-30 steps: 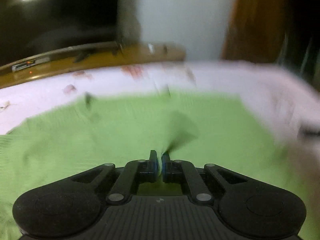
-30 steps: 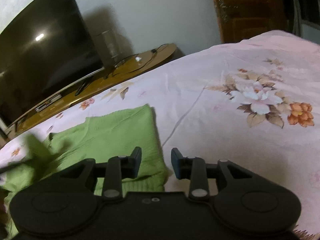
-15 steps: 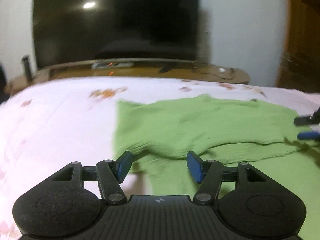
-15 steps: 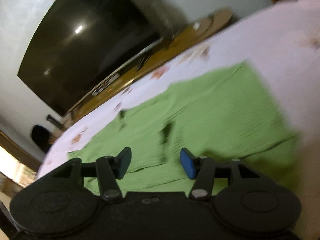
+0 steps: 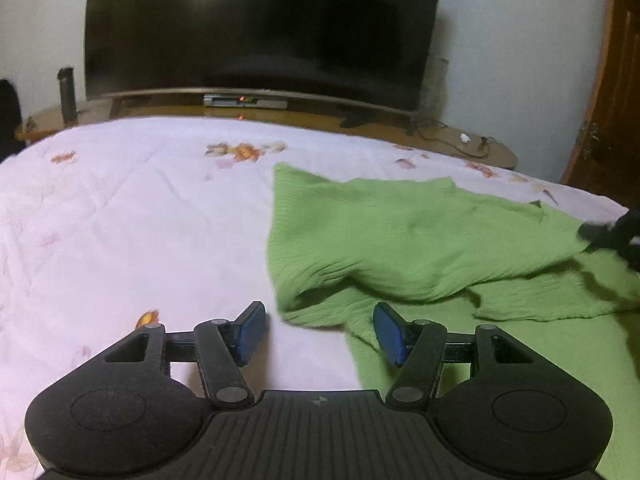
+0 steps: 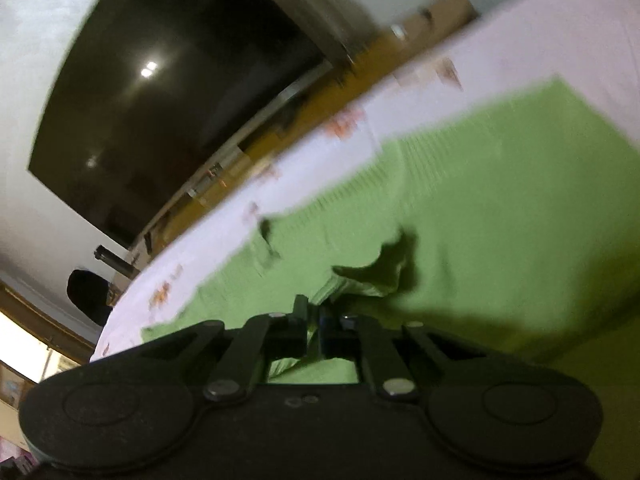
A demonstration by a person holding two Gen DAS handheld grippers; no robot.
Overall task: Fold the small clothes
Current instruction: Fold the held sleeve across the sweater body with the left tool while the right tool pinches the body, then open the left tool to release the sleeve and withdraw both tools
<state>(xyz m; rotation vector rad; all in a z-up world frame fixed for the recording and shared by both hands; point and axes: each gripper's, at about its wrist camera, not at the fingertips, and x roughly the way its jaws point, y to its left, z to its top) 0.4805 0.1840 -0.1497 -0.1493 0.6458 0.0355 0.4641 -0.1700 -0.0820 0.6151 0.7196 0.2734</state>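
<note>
Left wrist view: the left tongs (image 5: 319, 332) gape empty, the green garment (image 5: 420, 240) on the bed (image 5: 120, 220) just ahead and rightward; they should bite its near corner before lifting. Right wrist view, blurred: only here the right tongs (image 6: 313, 322) show clenched on a green fold directly ahead.

We note a large dark television (image 5: 260, 28) on a low wooden stand (image 5: 448, 142), a set-top box (image 5: 245, 101) beneath it, a dark cylinder (image 5: 67, 94) at the stand's left end, a wooden door (image 5: 612, 112) at right, and a pink floral bedspread (image 5: 120, 220).
</note>
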